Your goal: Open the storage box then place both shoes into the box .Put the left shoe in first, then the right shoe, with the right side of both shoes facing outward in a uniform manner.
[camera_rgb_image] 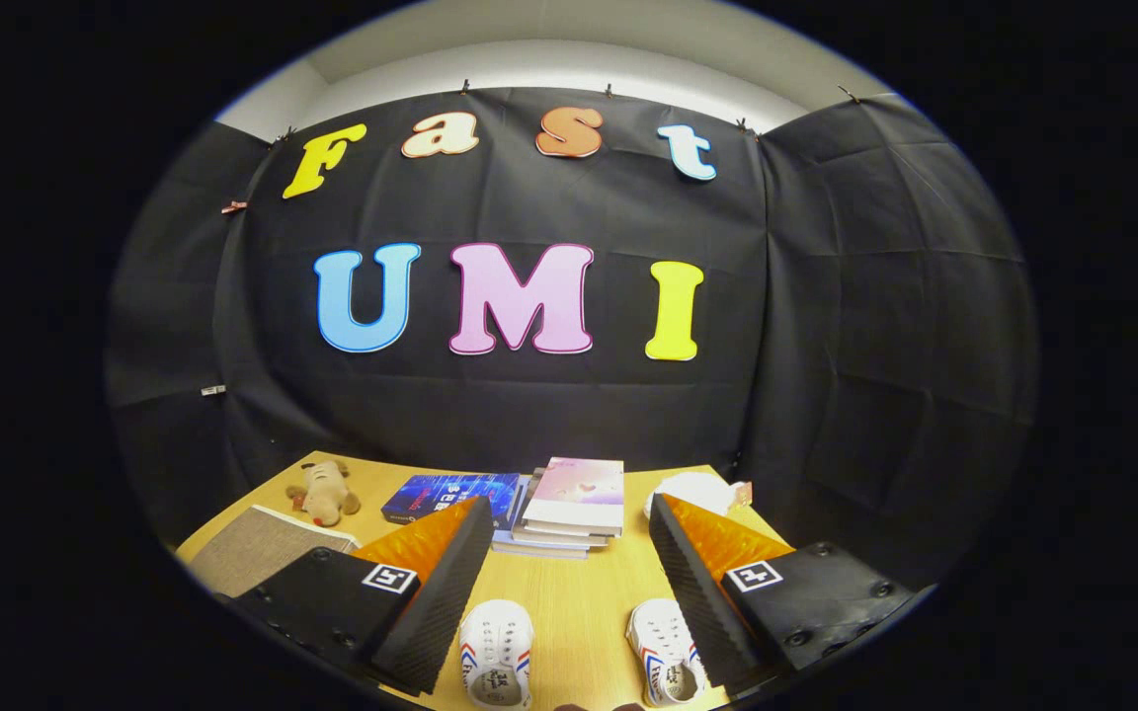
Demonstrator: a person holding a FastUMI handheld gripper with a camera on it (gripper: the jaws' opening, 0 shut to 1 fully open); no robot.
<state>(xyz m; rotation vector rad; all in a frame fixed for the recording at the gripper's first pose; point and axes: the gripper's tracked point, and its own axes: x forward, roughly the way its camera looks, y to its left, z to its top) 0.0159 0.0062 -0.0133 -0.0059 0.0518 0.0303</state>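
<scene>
The light was even and soft, coming from above — the pale ceiling strip (569, 59) over the cloth wall was the brightest part. The wooden table (569, 602) was well lit, with a mild sheen and only weak shadows under the stack of books (569, 509). The dark cloth took most of the light. Straight lines bent strongly near the rim — fisheye distortion. The gripper (569, 523), its fingers apart, looked slightly soft, while the two white shoes (496, 652) were sharp.

Materials on the bench (569, 602)

We note smooth matt wood-look bench top; two shoes (496, 654) of perforated, leather-like white; plush cloth toy (324, 491); glossy book covers (577, 491); hand-held gripper (569, 533), fingers spread, ribbed pads (436, 602).
</scene>
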